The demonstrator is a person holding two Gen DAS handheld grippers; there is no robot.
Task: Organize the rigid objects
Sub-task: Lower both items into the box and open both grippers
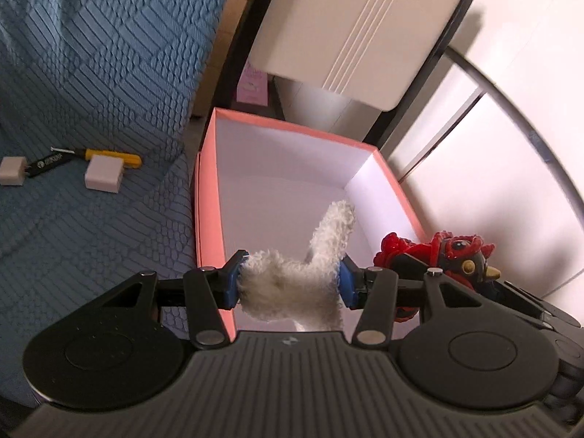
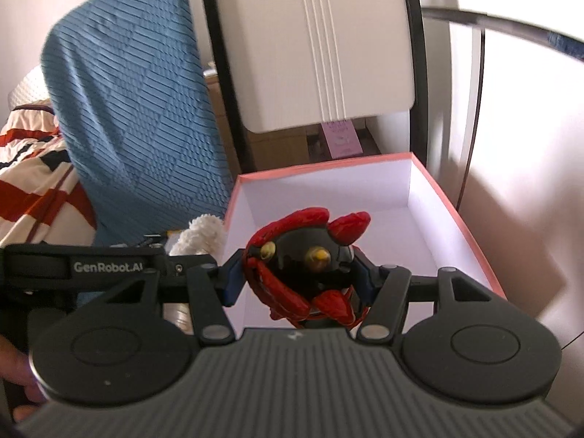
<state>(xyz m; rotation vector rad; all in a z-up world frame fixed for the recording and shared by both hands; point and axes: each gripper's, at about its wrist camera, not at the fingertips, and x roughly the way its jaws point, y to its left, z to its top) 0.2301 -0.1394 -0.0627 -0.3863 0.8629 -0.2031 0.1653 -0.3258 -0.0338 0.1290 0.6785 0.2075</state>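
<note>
My left gripper (image 1: pixel 290 284) is shut on a fluffy white plush toy (image 1: pixel 303 273), held over the near end of a pink box (image 1: pixel 208 197) with a white, bare inside. My right gripper (image 2: pixel 299 277) is shut on a red and black bird figurine (image 2: pixel 306 266), also above the box's (image 2: pixel 471 241) near edge. In the left wrist view the figurine (image 1: pixel 438 255) shows at the right, beside the plush. In the right wrist view the plush (image 2: pixel 202 235) peeks out at the left, behind the other gripper's body.
On the blue textured sofa seat (image 1: pixel 91 219) lie two white charger blocks (image 1: pixel 104 174), a yellow-handled tool (image 1: pixel 113 156) and a black key tag (image 1: pixel 47 162). A white chair back (image 2: pixel 321 47) with a black frame stands behind the box. A striped cloth (image 2: pixel 33 182) lies far left.
</note>
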